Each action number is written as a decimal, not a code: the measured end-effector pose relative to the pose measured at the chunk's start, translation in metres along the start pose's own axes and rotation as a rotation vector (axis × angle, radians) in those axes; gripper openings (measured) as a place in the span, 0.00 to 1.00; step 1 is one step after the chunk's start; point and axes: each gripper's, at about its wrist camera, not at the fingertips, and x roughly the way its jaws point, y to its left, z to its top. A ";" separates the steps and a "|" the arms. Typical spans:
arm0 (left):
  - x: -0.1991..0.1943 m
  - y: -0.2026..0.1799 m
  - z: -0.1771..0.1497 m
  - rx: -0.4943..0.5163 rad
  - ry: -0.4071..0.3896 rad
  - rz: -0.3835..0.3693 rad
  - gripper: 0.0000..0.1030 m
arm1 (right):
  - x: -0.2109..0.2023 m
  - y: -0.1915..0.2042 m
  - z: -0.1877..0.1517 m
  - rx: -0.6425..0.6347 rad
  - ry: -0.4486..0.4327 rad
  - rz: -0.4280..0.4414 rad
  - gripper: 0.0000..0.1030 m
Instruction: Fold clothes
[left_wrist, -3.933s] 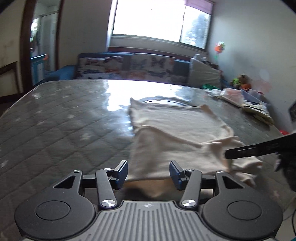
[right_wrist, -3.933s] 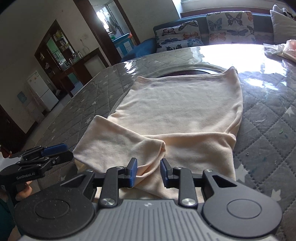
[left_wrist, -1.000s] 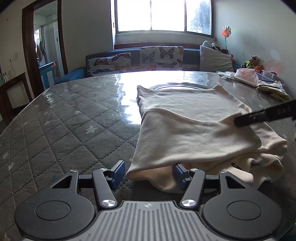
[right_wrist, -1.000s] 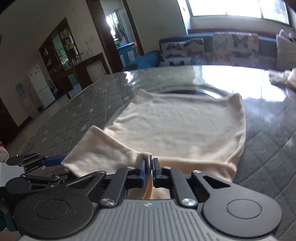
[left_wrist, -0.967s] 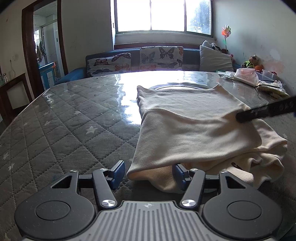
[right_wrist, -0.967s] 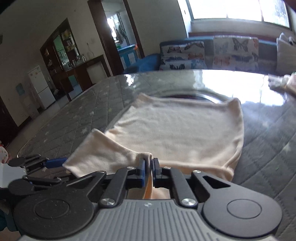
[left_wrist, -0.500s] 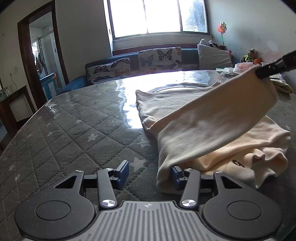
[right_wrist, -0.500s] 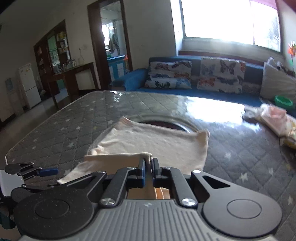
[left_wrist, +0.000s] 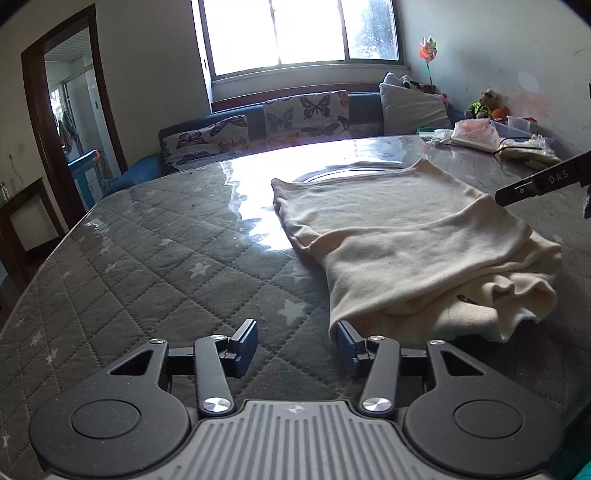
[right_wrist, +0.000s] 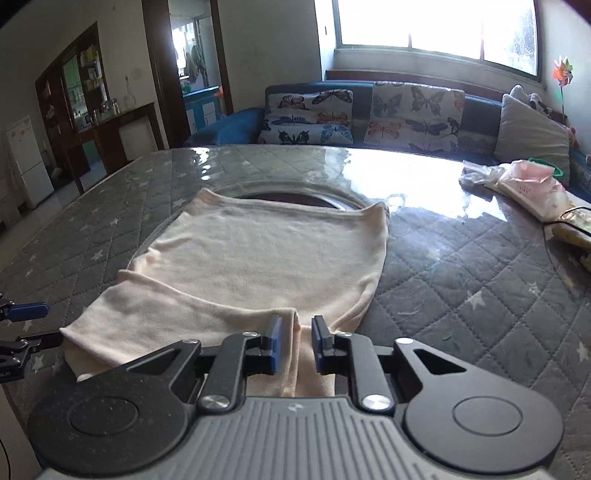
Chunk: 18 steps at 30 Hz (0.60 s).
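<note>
The right gripper (right_wrist: 295, 341), jaws opening, has just dropped the cream knit garment's (right_wrist: 258, 273) folded flap onto the grey quilted tabletop (right_wrist: 461, 295), completing one fold; left gripper (left_wrist: 295, 345) open, empty.

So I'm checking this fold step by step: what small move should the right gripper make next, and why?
Probably draw the right gripper straight back. Its fingers are opening, the cream knit garment lies folded on the grey quilted table cover, and a fabric edge stands between the pads, seemingly released.
</note>
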 end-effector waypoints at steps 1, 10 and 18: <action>-0.002 0.002 0.003 -0.001 -0.008 -0.004 0.49 | -0.002 0.000 0.000 -0.004 -0.007 0.001 0.17; 0.000 -0.008 0.053 -0.064 -0.105 -0.176 0.48 | 0.006 0.016 -0.002 -0.059 -0.038 0.060 0.19; 0.059 -0.039 0.066 -0.035 -0.038 -0.238 0.47 | 0.025 0.029 -0.003 -0.109 -0.048 0.080 0.19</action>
